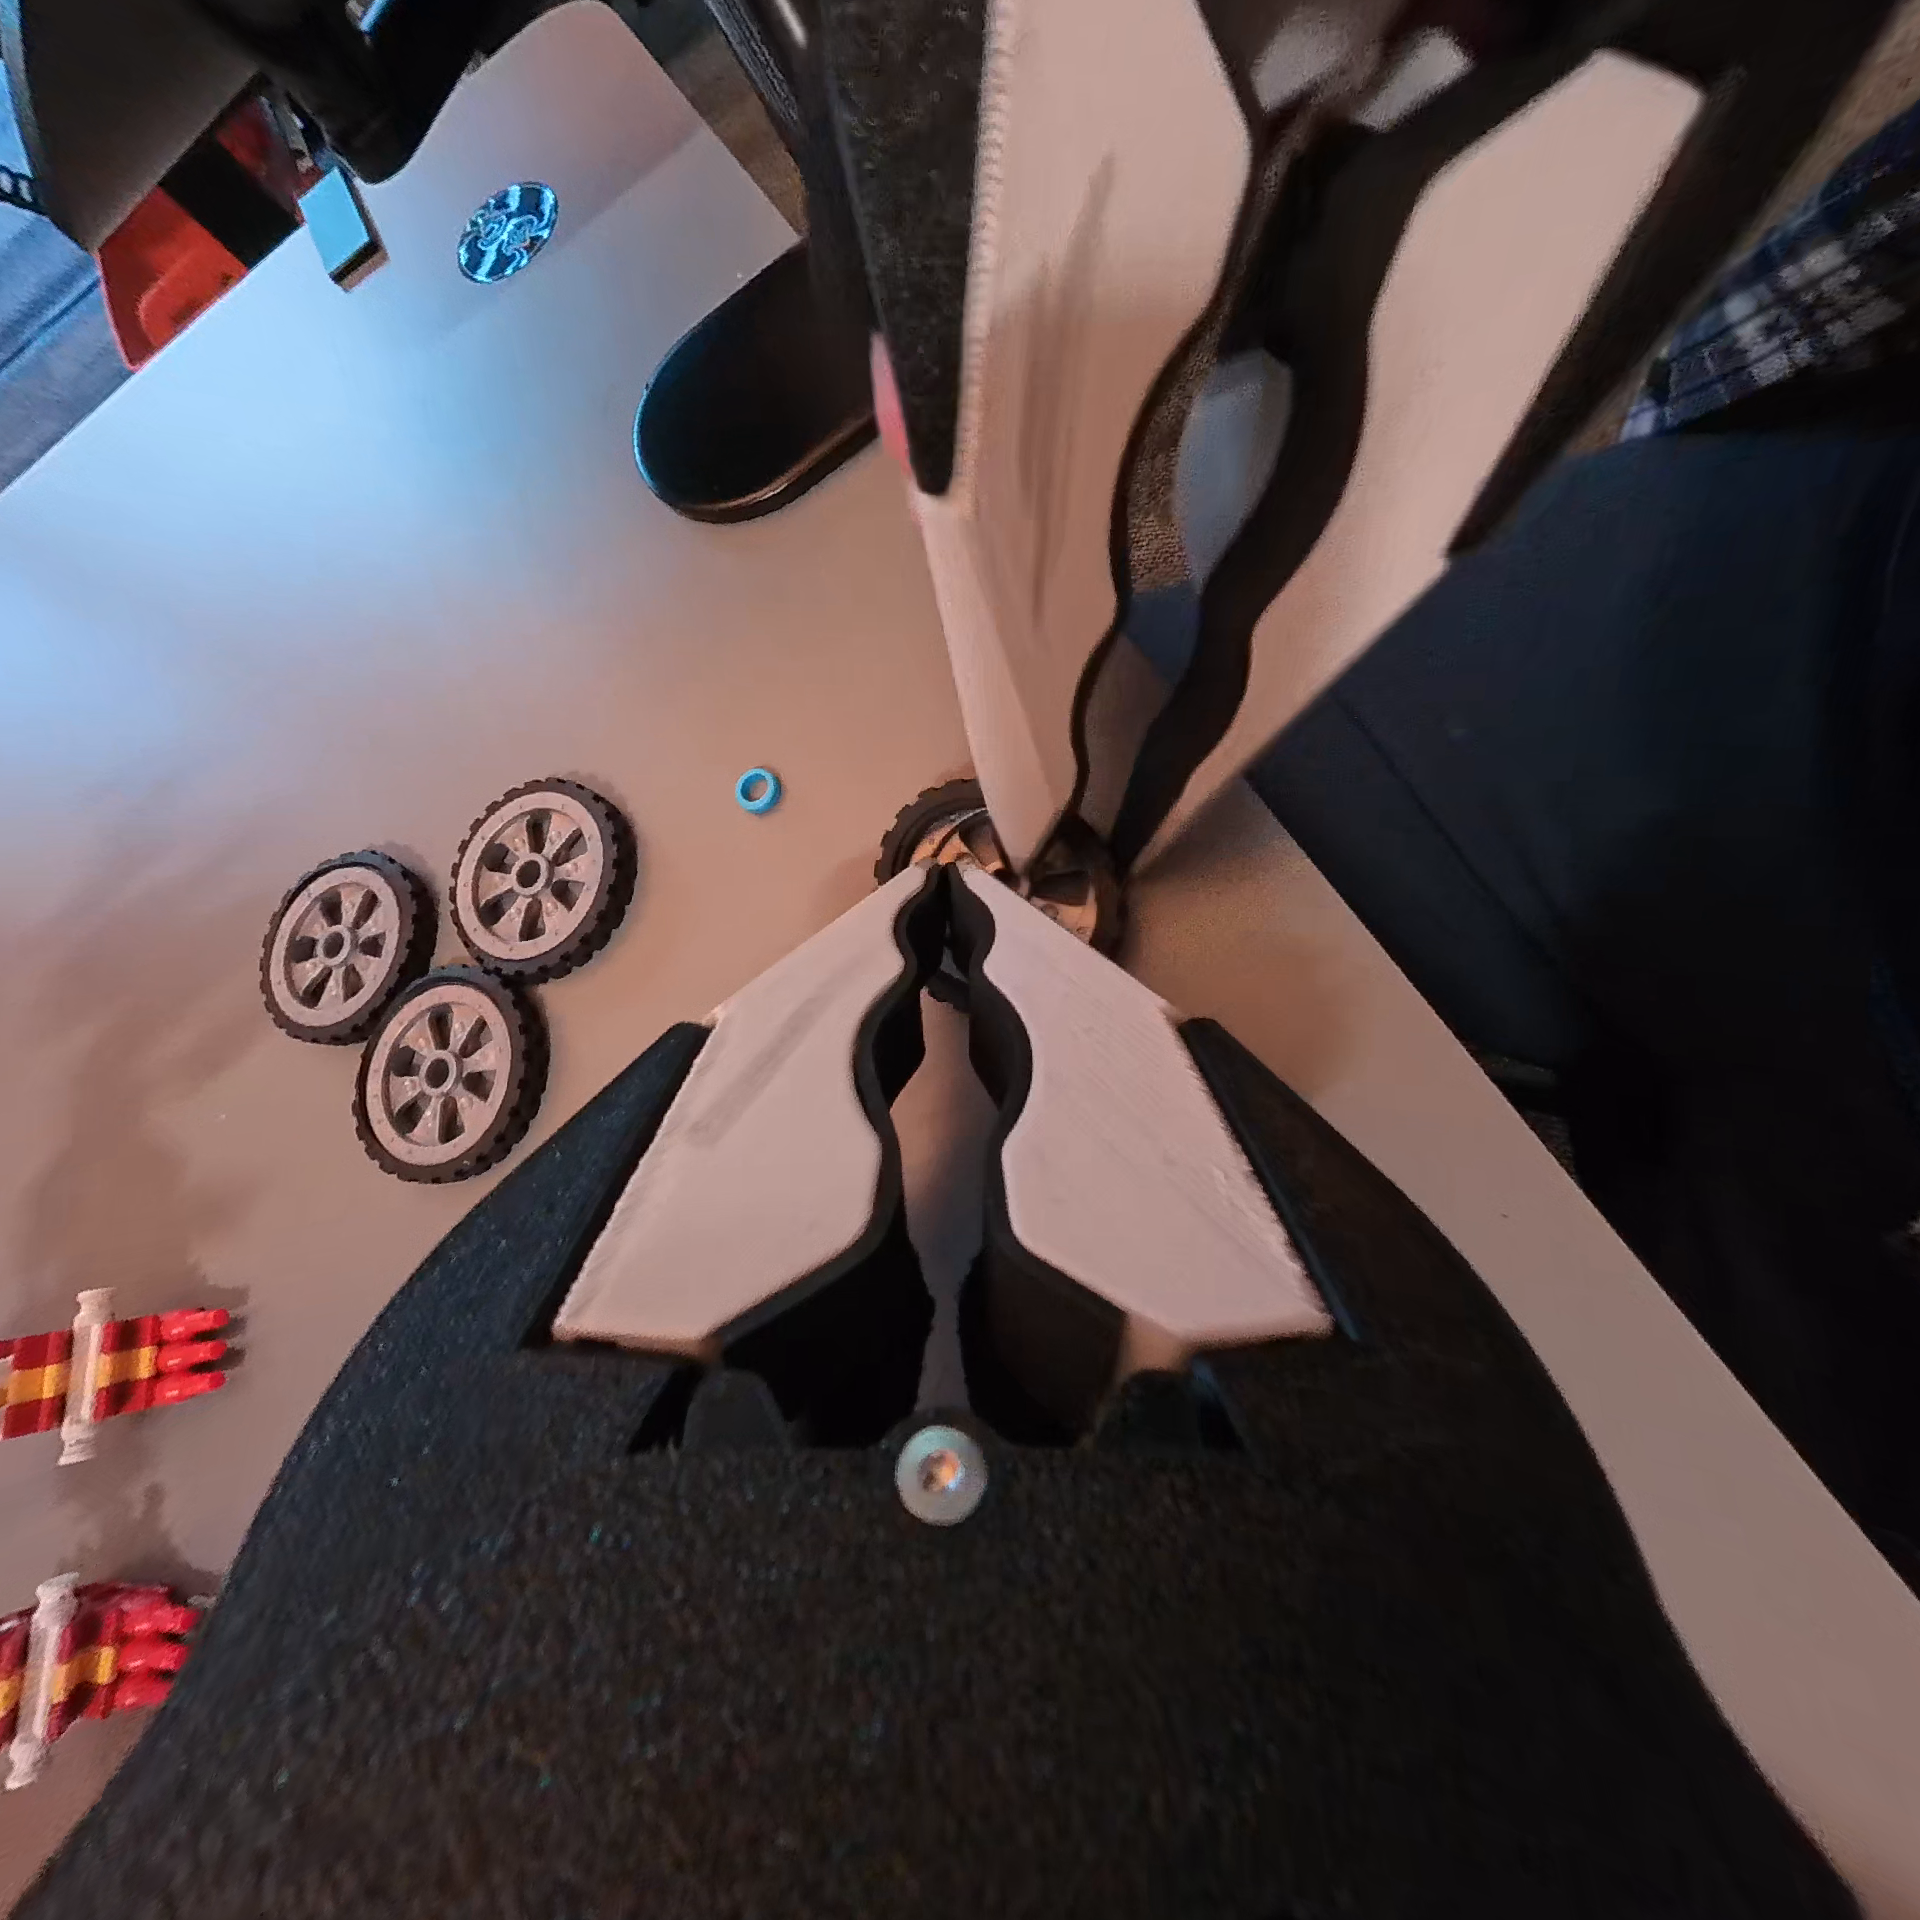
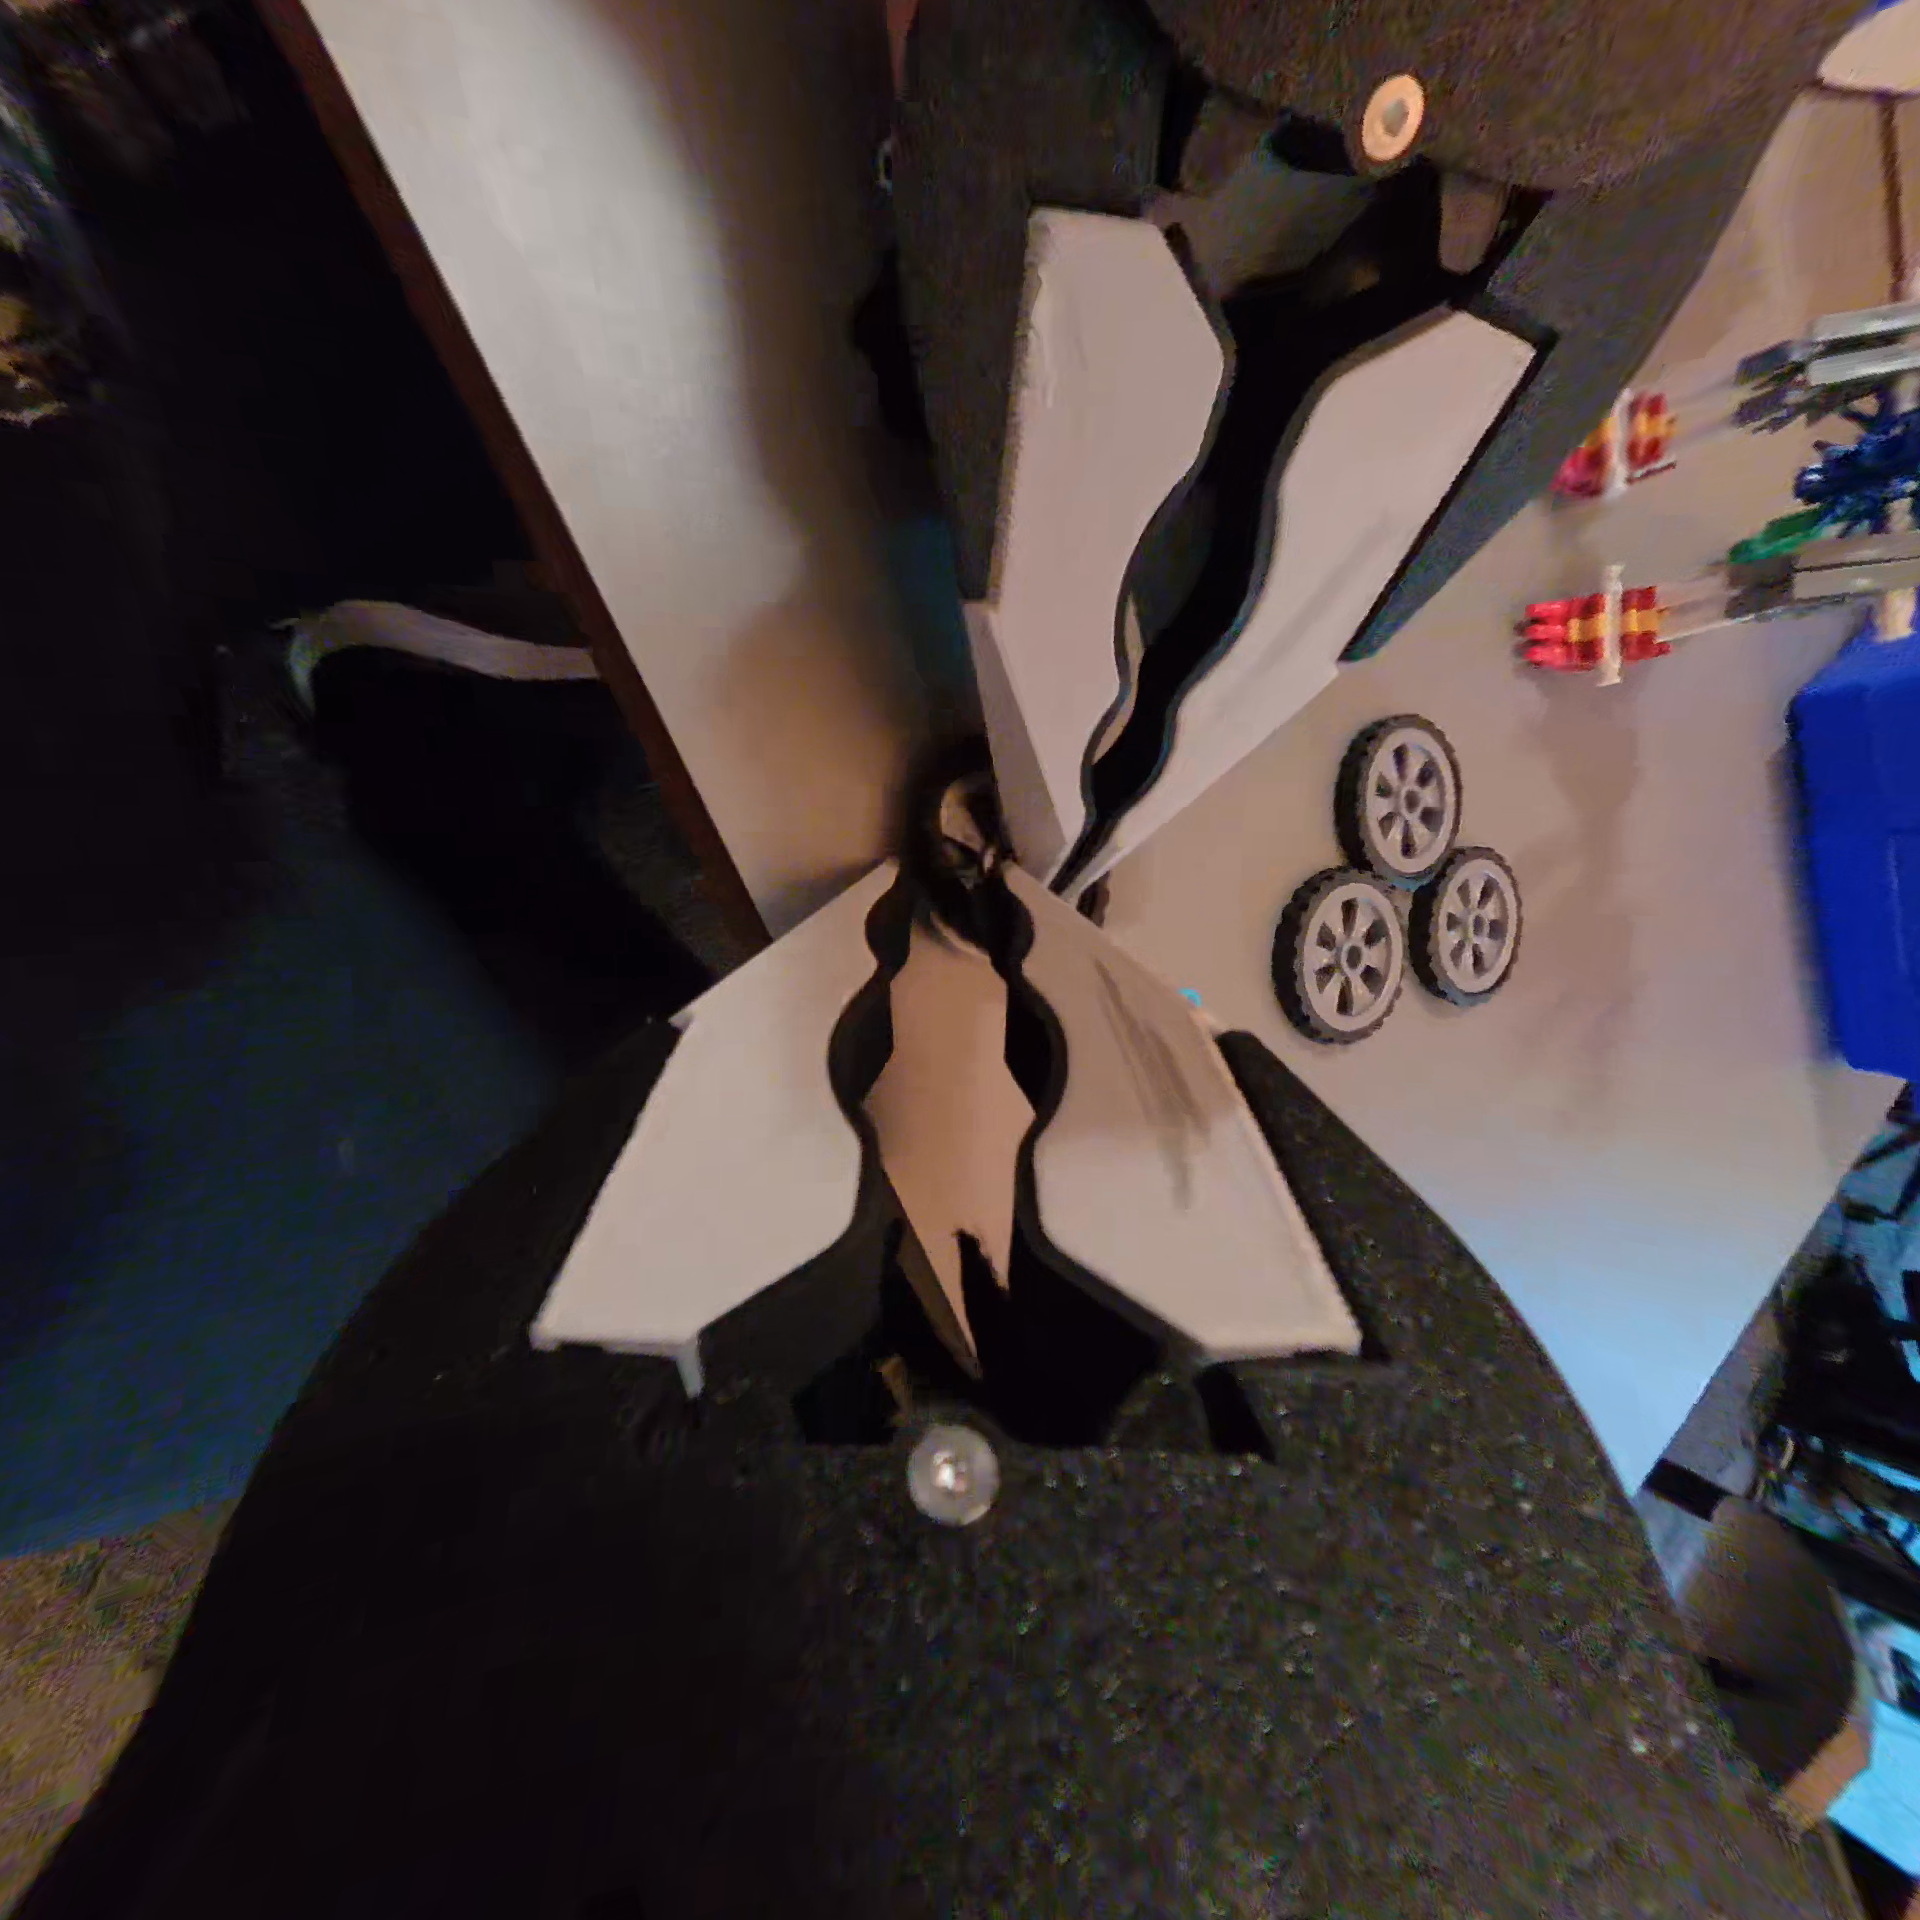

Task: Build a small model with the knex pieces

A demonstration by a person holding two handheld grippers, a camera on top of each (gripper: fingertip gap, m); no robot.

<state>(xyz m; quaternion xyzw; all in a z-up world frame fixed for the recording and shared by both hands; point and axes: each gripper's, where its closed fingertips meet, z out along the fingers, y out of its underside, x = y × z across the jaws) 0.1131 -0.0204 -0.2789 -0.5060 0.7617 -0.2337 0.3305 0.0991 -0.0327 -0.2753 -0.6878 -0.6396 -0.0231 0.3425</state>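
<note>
A black-tyred toy wheel (image 1: 923,831) with a grey hub sits near the table's edge, mostly hidden by both grippers. My left gripper (image 1: 951,883) is shut with its tips pinching this wheel from the near side. My right gripper (image 1: 1081,842) comes in from above, and its tips meet the same wheel on the other side. In the right wrist view the right gripper (image 2: 956,883) is shut on the dark wheel (image 2: 961,805), and the left gripper (image 2: 1081,883) reaches down to it from above. Three more wheels (image 1: 447,997) lie flat in a cluster, which also shows in the right wrist view (image 2: 1392,883).
A small blue ring (image 1: 758,792) lies beside the held wheel. Red and yellow toy parts (image 1: 104,1371) lie at the left, with a blue disc (image 1: 507,231) and a black object (image 1: 748,416) farther back. A blue box (image 2: 1860,862) stands past the wheels. The table edge (image 1: 1455,1039) runs close by, with a person's dark-clothed leg beyond it. My left and right fingertips are right by each other.
</note>
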